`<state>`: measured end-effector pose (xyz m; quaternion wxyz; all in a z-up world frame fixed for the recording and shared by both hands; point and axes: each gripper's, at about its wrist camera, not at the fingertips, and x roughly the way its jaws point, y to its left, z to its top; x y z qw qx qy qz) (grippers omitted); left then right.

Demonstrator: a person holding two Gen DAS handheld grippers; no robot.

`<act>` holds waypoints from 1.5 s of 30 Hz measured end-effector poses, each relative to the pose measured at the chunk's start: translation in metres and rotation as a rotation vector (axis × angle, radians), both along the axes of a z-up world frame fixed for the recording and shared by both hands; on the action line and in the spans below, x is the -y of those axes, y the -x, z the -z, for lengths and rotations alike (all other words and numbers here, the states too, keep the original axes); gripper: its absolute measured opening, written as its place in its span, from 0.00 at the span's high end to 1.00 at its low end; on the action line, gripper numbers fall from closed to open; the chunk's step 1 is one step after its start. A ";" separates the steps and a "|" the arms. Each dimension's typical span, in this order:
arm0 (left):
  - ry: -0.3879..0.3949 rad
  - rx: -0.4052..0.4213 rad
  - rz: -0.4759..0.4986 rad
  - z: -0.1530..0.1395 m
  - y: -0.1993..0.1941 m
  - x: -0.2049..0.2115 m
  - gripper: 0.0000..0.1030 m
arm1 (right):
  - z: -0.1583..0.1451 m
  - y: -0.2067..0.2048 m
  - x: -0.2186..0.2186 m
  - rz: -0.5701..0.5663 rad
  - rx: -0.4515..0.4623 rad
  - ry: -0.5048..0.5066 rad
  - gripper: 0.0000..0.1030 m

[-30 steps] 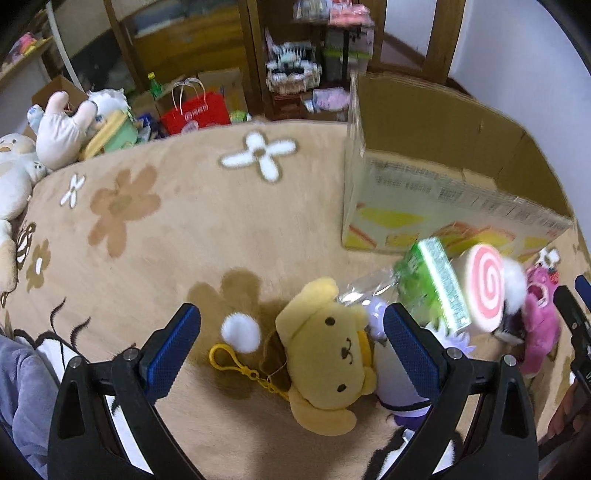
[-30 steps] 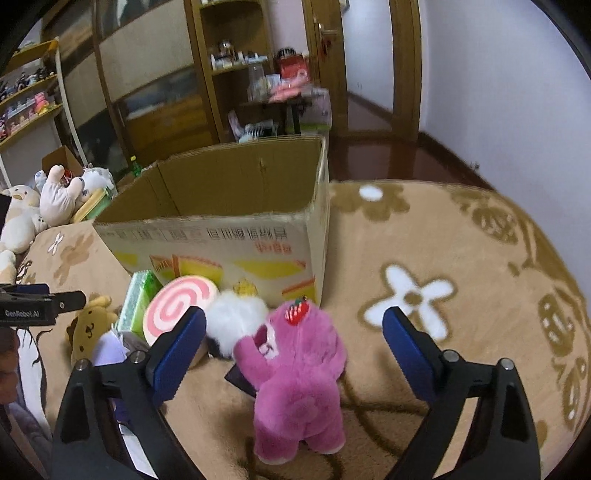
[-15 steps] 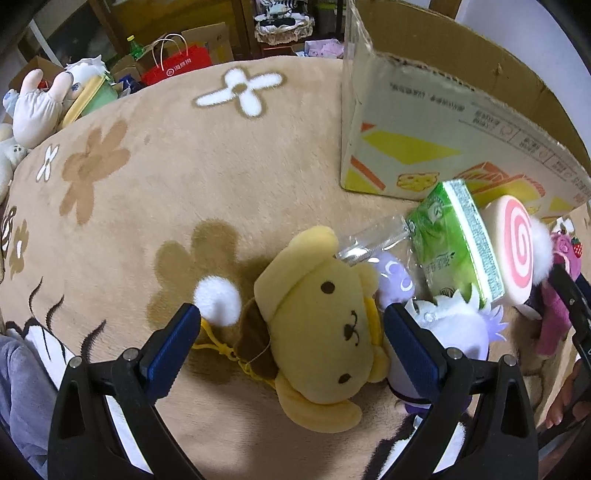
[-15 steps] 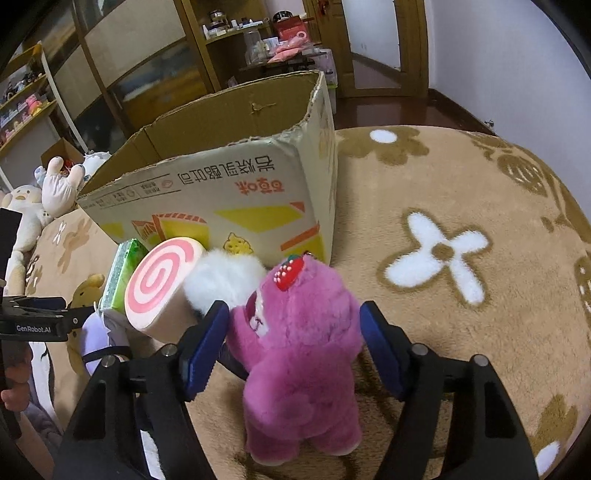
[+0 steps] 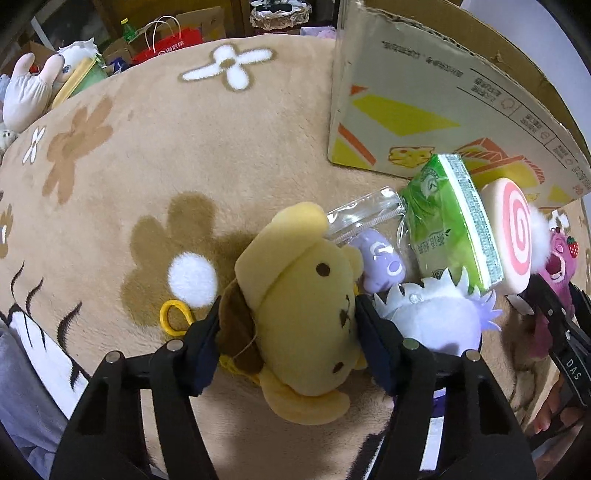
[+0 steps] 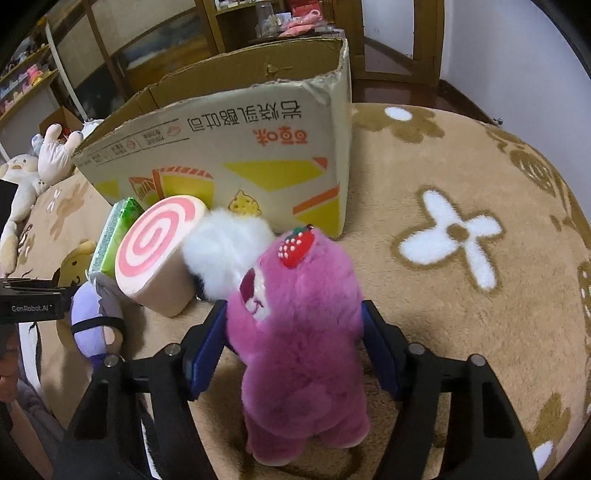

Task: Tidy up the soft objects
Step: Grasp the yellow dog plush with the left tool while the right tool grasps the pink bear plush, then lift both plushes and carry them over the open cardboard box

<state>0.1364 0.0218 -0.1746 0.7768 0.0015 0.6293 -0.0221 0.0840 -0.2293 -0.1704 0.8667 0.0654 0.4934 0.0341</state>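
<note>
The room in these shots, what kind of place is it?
Probably a room in a home: a tan flower-patterned carpet covers the floor, wooden shelving lines the back, and plush toys are piled beside a cardboard box.

tan rug [image 5: 155, 155] with white and brown flower patterns covers the floor. red bag [image 5: 168, 40] and green bottle [image 5: 127, 35] stand beyond its far edge. wooden shelving [image 6: 122, 48] and a door frame [image 6: 424, 40] line the back wall.
</note>
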 end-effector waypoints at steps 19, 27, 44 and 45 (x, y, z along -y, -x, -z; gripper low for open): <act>0.020 0.156 -0.013 -0.055 0.038 0.019 0.48 | -0.033 0.030 0.009 0.033 0.072 -0.009 0.30; 0.008 0.354 0.027 -0.103 0.070 0.019 0.48 | -0.070 0.042 0.005 0.022 0.184 0.016 0.31; -0.032 0.548 0.119 -0.184 0.028 0.055 0.48 | -0.157 -0.002 -0.020 -0.083 0.360 0.081 0.31; -0.040 0.550 0.121 -0.185 0.021 0.057 0.48 | -0.160 -0.008 -0.021 -0.088 0.366 0.085 0.31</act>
